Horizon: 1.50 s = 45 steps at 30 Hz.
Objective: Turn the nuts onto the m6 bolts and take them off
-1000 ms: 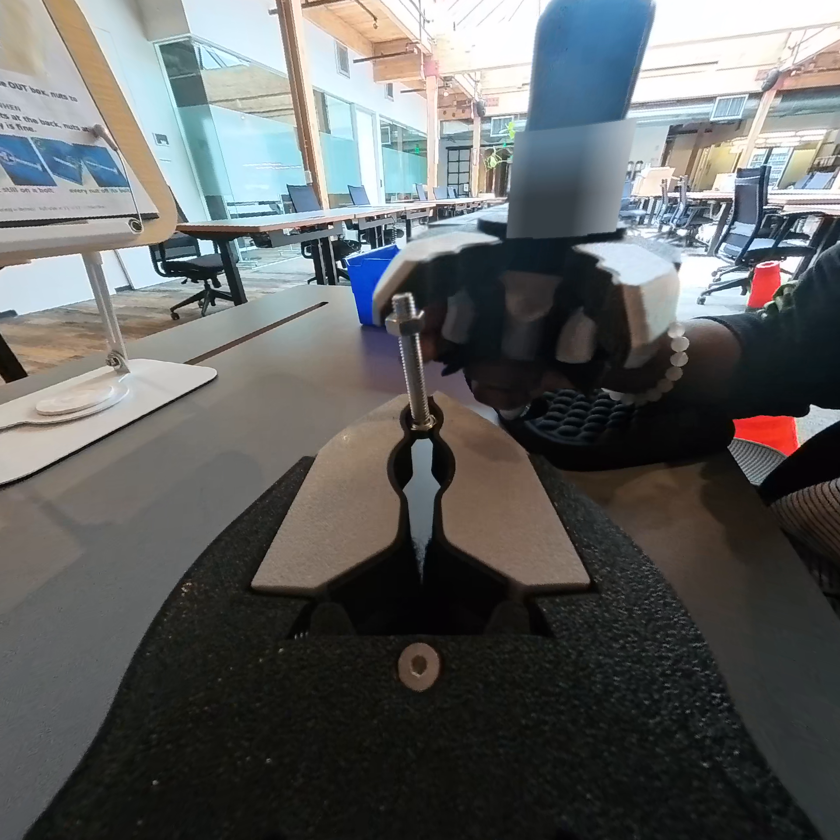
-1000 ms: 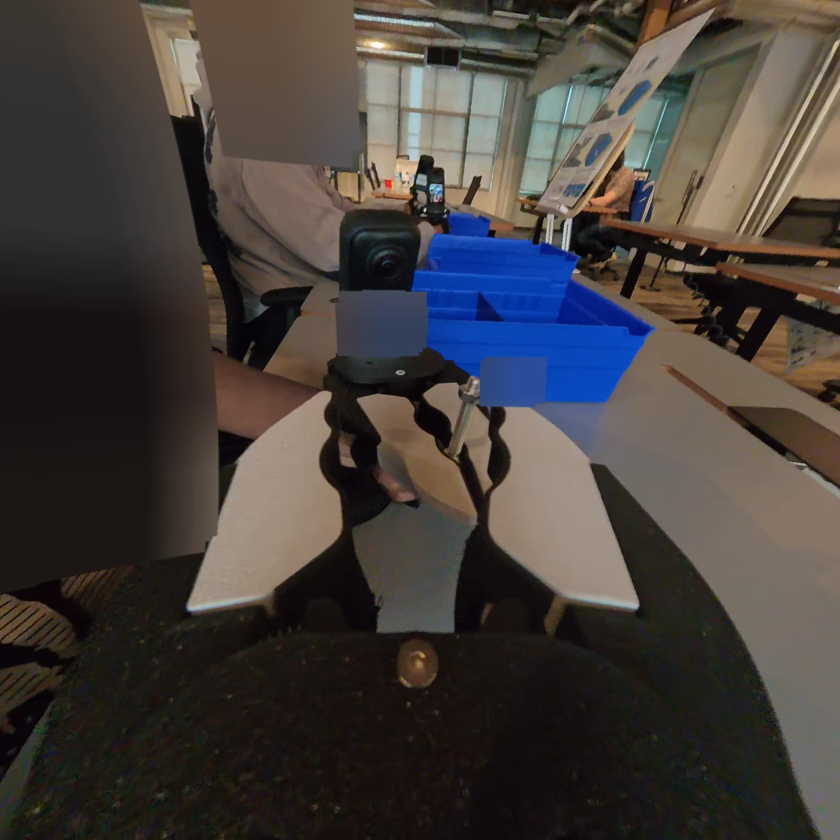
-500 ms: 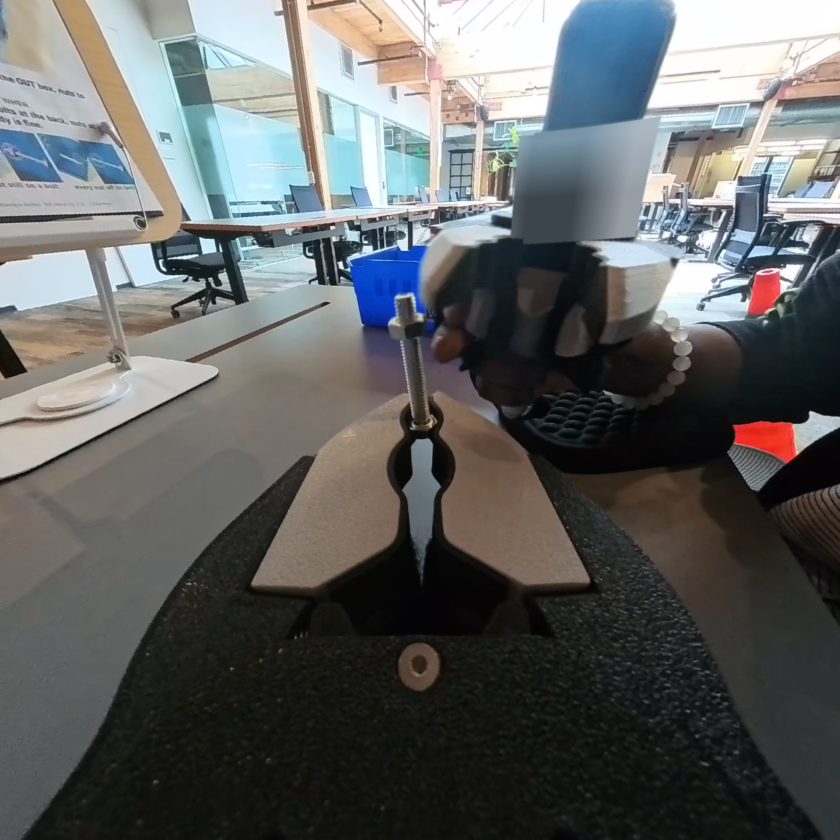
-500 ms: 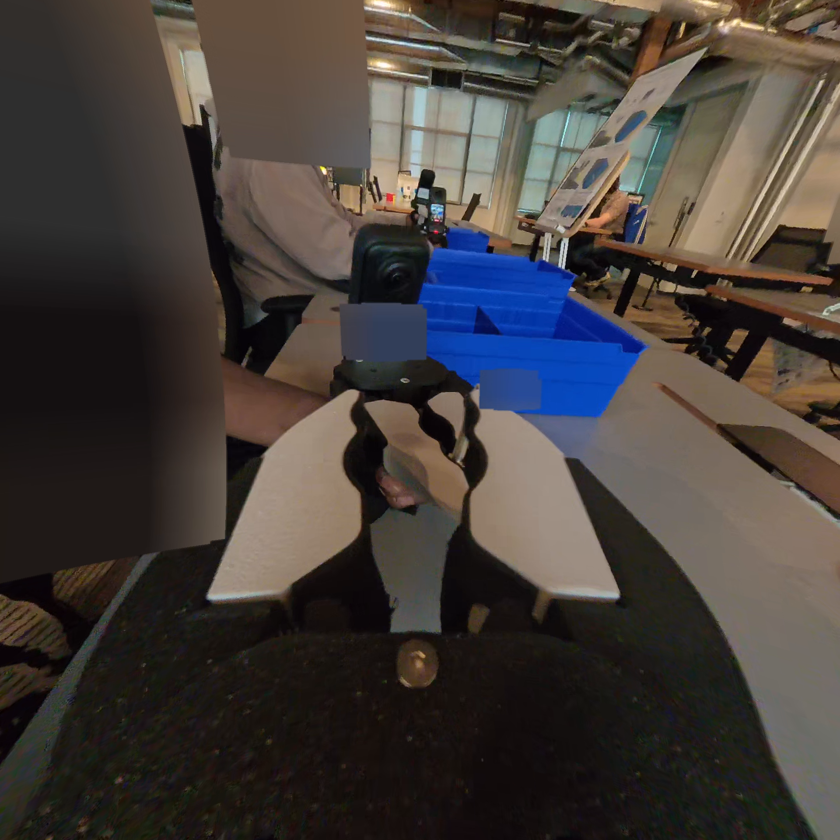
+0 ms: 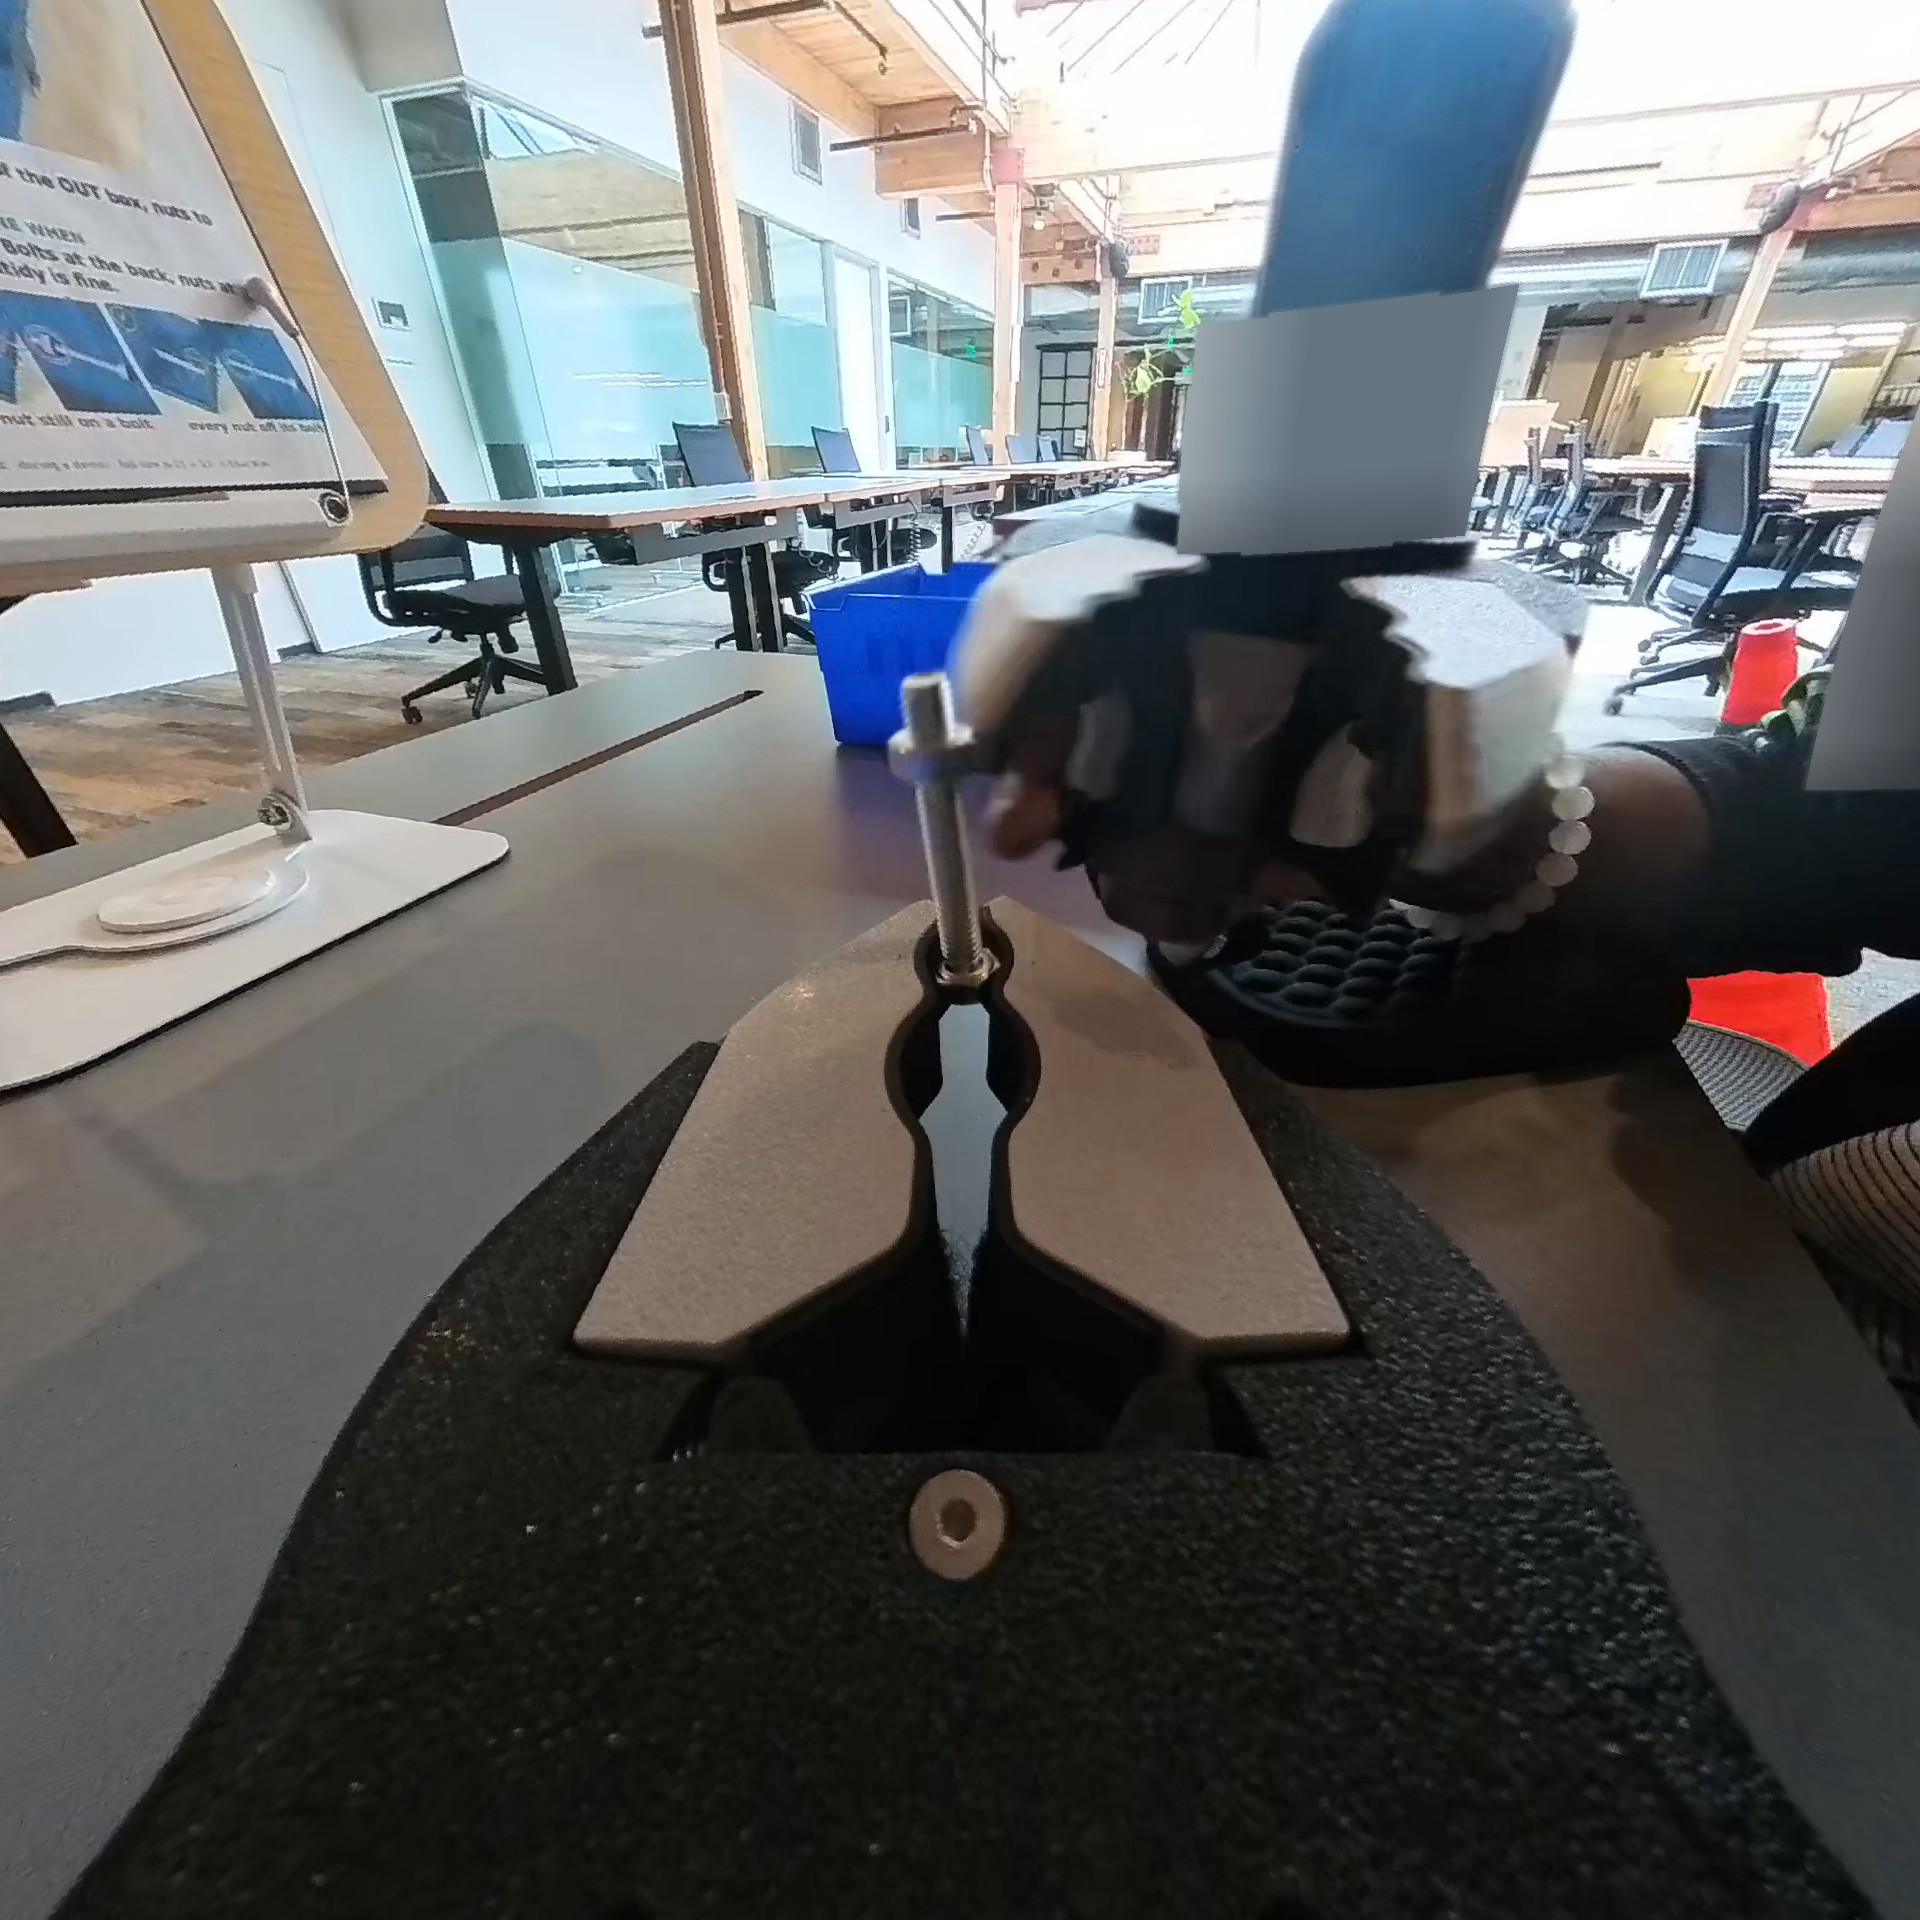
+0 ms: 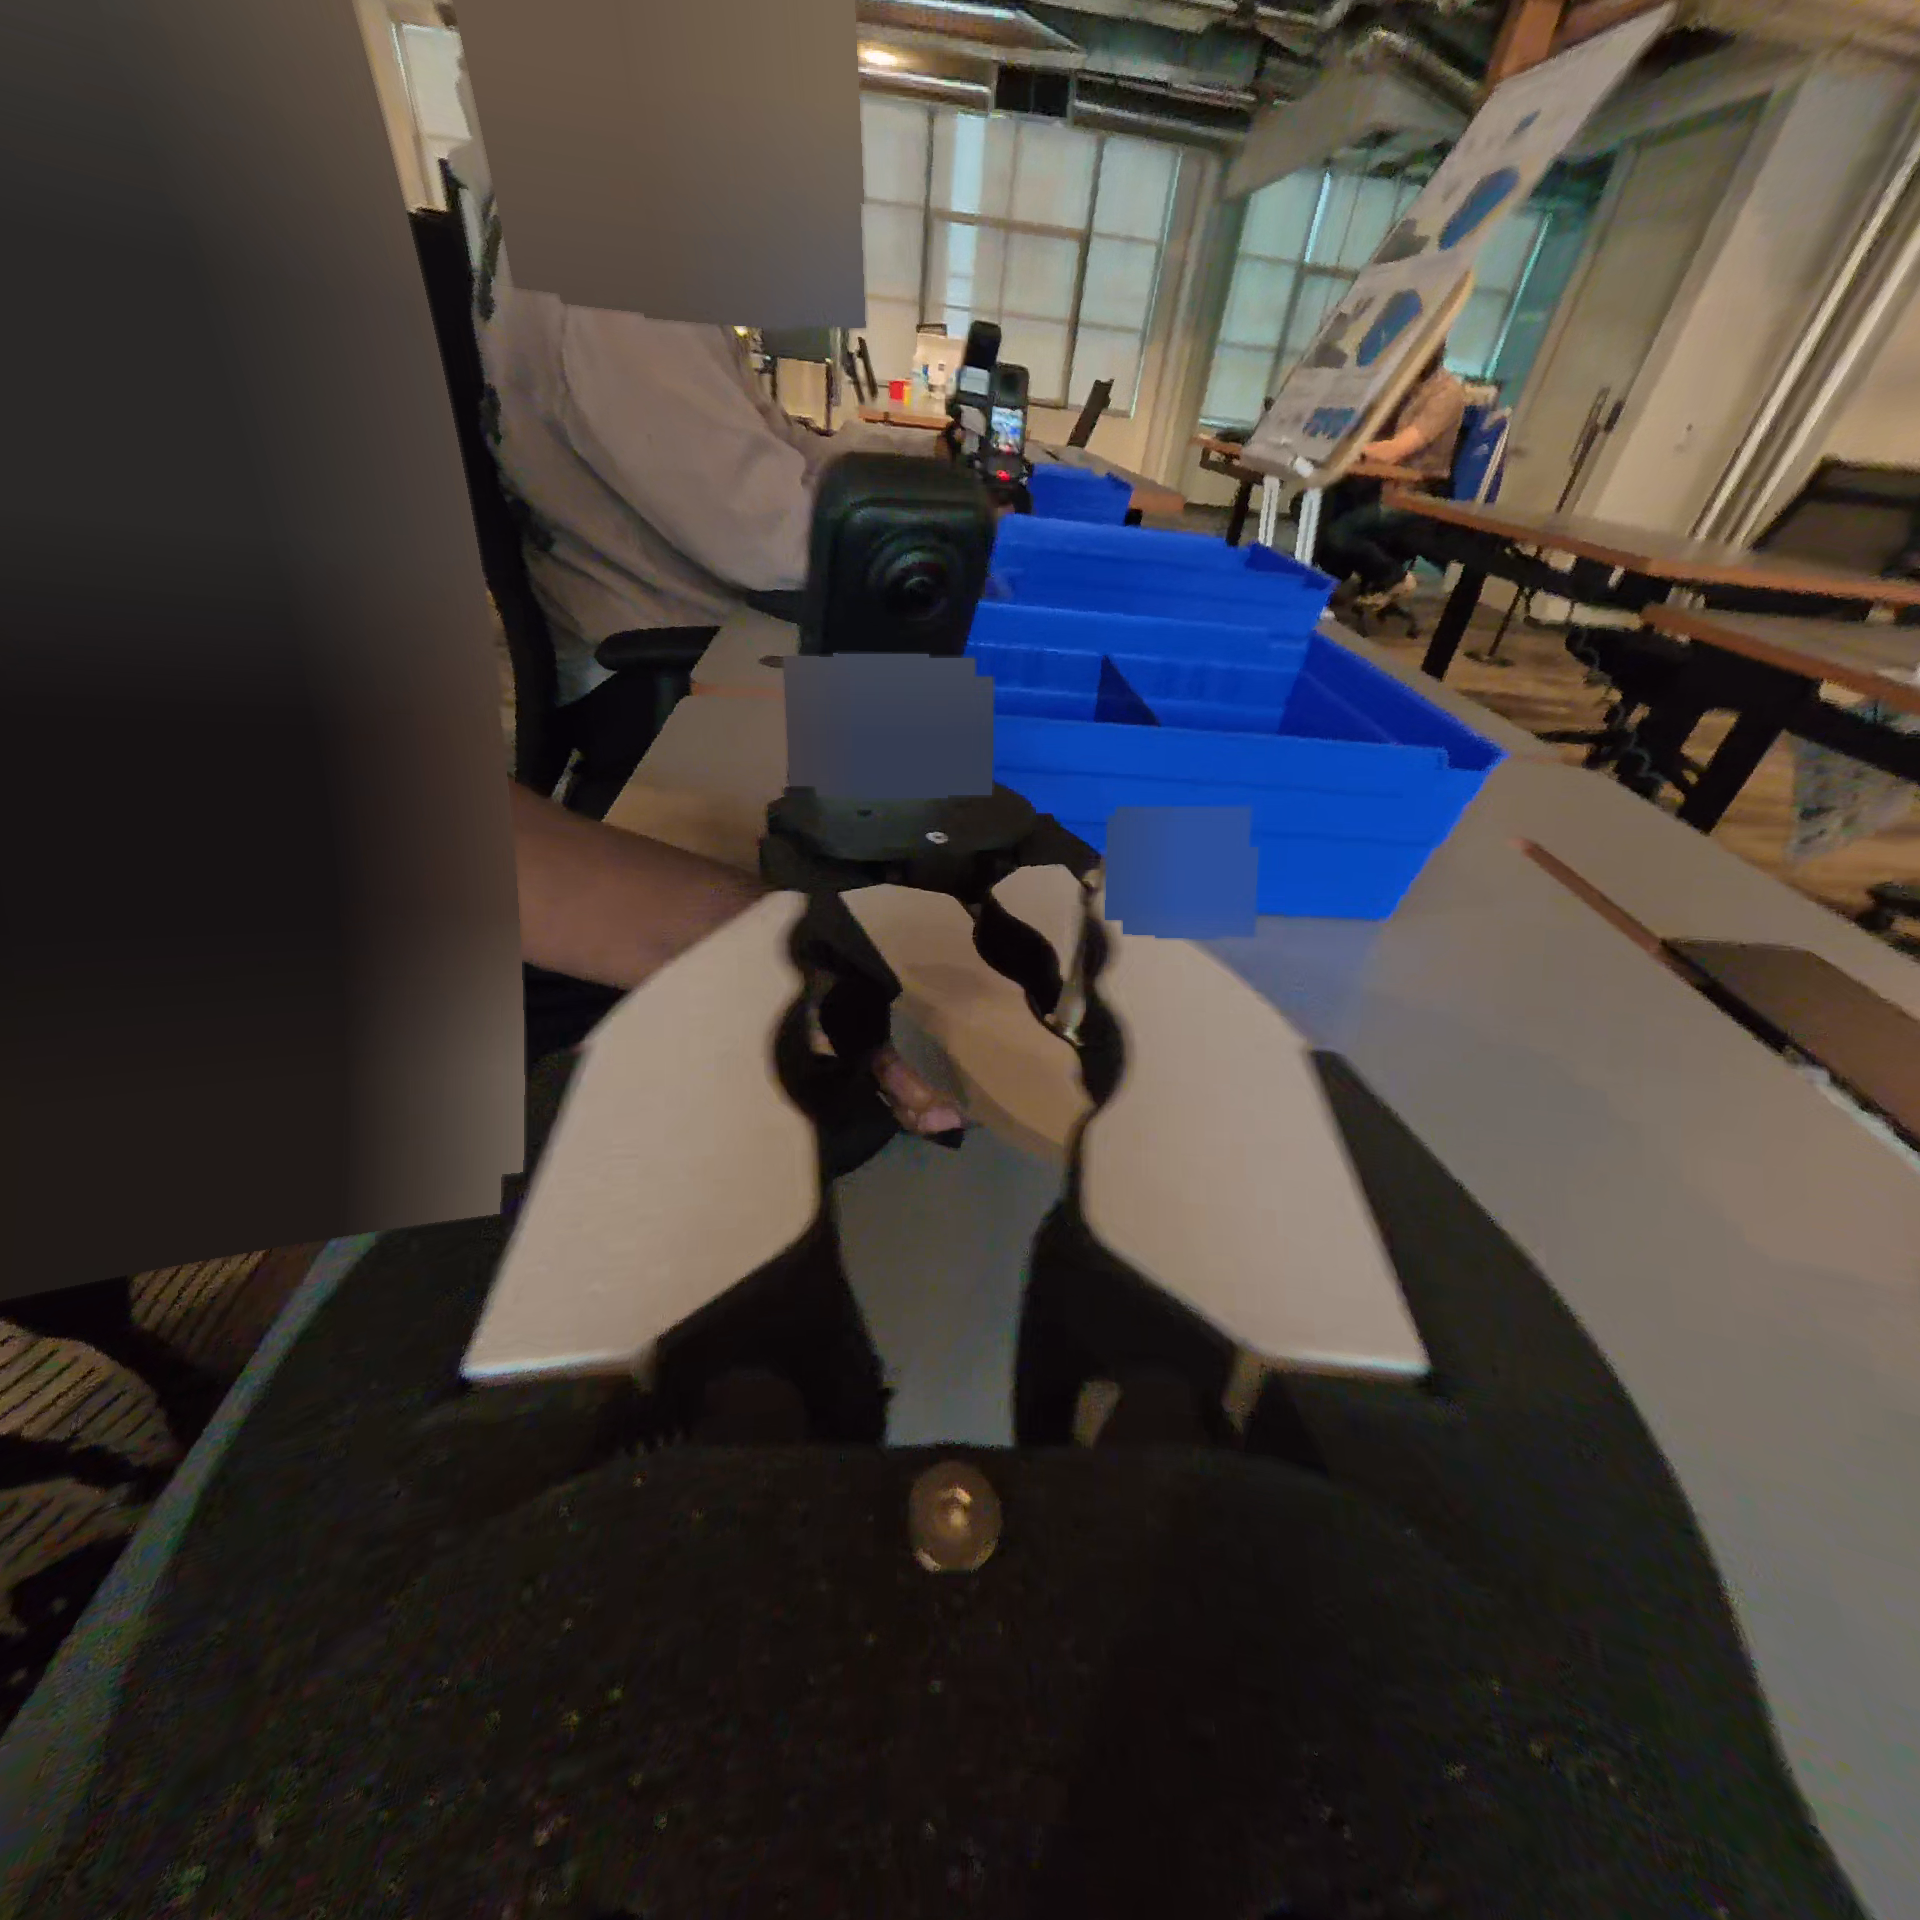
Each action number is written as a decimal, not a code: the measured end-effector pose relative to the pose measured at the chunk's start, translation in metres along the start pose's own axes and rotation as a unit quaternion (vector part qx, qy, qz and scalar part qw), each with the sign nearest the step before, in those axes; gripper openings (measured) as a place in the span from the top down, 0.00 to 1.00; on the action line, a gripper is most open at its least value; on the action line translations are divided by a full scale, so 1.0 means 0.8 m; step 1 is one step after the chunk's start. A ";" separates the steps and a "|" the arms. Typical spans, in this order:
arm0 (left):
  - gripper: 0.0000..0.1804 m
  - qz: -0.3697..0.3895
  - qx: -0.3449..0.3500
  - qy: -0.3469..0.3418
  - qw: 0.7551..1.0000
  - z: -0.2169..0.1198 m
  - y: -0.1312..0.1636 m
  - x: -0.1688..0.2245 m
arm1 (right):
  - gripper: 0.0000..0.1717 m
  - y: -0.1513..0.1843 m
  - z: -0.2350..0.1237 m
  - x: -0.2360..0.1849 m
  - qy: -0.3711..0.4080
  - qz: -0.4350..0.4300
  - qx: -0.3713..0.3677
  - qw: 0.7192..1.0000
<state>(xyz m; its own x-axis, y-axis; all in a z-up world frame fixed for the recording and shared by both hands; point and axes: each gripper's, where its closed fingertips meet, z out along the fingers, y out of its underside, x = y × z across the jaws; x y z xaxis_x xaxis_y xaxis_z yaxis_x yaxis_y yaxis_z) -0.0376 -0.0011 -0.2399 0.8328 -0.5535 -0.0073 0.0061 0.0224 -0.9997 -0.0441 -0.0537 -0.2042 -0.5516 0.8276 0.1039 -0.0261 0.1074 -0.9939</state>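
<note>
Both handheld grippers share a rough black textured body [image 5: 956,1662] with one silver screw [image 5: 957,1524], pale grey flat wavy-edged fingers [image 5: 1143,1174], the right gripper [image 5: 1226,686] topped by a blue handle [image 5: 1403,145], its hand [image 5: 1195,831] wearing a white bead bracelet [image 5: 1553,842] and black sleeve [image 5: 1787,852].

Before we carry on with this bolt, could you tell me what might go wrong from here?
1. The left gripper pinches only the foot of the upright bolt, so a sideways push could tilt it.
2. The right gripper stands open, one finger beside the nut near the tip; closing off-centre could miss it.
3. A loosened nut might drop onto the table.
</note>
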 end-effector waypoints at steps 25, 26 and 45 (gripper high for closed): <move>0.98 -0.003 -0.001 -0.001 1.000 0.000 0.000 -0.001 | 0.67 0.000 -0.001 0.007 0.012 0.013 0.008 1.000; 0.98 -0.003 -0.001 -0.001 1.000 0.000 0.000 0.000 | 0.60 0.002 0.001 0.009 0.015 0.017 0.003 1.000; 0.98 -0.004 -0.001 -0.004 1.000 0.000 0.000 -0.002 | 0.73 -0.004 -0.003 0.005 0.008 0.002 0.016 1.000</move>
<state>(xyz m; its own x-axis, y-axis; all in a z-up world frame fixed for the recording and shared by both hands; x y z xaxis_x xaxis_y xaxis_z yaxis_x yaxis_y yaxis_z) -0.0386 -0.0004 -0.2400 0.8366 -0.5478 0.0013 0.0120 0.0160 -0.9998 -0.0440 -0.0495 -0.2007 -0.5383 0.8368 0.0999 -0.0497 0.0868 -0.9950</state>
